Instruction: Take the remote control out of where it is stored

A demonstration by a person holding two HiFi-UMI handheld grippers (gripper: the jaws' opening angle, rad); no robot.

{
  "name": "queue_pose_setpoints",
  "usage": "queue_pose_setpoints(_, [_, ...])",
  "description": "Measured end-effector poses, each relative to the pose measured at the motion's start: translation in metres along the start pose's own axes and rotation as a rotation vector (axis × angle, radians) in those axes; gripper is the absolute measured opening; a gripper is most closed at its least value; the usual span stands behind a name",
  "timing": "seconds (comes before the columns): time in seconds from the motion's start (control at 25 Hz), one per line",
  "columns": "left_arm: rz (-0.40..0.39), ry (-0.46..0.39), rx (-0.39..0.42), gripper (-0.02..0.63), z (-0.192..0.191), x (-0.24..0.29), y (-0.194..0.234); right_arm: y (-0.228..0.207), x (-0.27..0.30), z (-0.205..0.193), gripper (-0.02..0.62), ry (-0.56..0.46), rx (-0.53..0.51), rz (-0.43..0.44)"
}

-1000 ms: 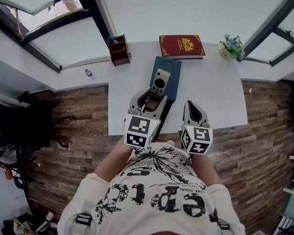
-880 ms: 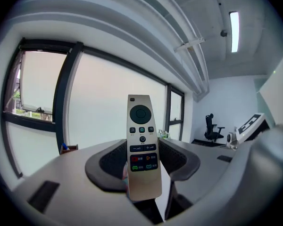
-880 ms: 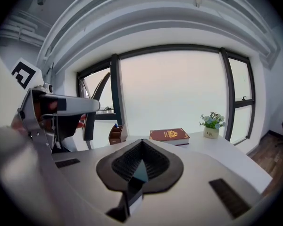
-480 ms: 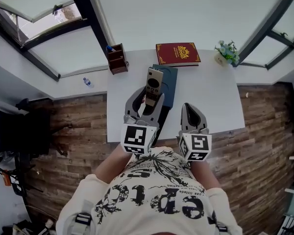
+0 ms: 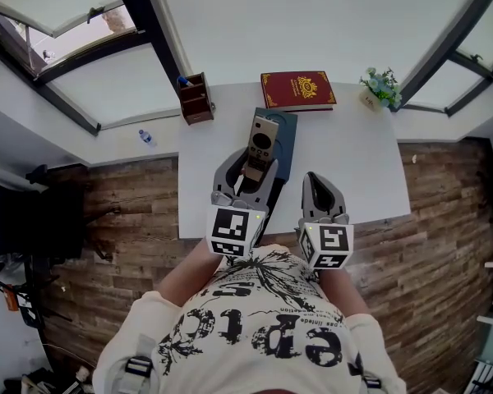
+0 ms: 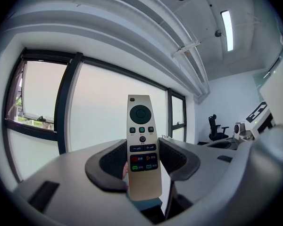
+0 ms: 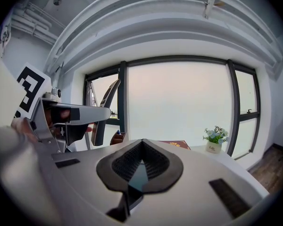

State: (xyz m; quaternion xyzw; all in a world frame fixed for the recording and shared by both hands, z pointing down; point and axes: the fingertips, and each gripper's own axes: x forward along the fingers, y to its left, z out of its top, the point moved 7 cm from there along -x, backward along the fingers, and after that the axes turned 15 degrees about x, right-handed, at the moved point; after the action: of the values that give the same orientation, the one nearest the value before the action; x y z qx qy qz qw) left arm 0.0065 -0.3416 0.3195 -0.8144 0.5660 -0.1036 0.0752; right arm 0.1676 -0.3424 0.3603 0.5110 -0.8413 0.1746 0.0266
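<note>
- Now the remote control (image 5: pixel 261 138) is raised off the blue case (image 5: pixel 287 146) in the upper centre of the head view. One second ago it lay flat along that case, lower in the frame.
- Over the last half second its position has barely altered, so the lift appears complete or paused.
- Judgement: extraction is essentially done. What remains is to carry the remote control clear and set it on the white table (image 5: pixel 353 162).
- Left gripper (image 6: pixel 142 149): jaws part-way open and clamped on the lower half of the remote control, one pad on each long edge. The button face and upper end stand free above the jaws.
- Right gripper (image 7: pixel 142 142): jaws together at the tips, nothing gripped. It hovers near the table edge, just right of the blue case, in the lower centre-right of the head view.
</note>
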Motion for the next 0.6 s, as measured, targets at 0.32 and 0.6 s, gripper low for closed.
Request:
queue_pose_setpoints(0.32, [-0.01, 0.041, -0.022, 0.21, -0.01, 0.004, -0.005, -0.004, 0.005, -0.004, 0.002, 0.019, 0.021, -0.015])
queue_pose_setpoints(0.6, [-0.016, 0.053, -0.019, 0.21, -0.012, 0.008, -0.005, -0.004, 0.009, -0.003, 0.003, 0.019, 0.024, -0.006])
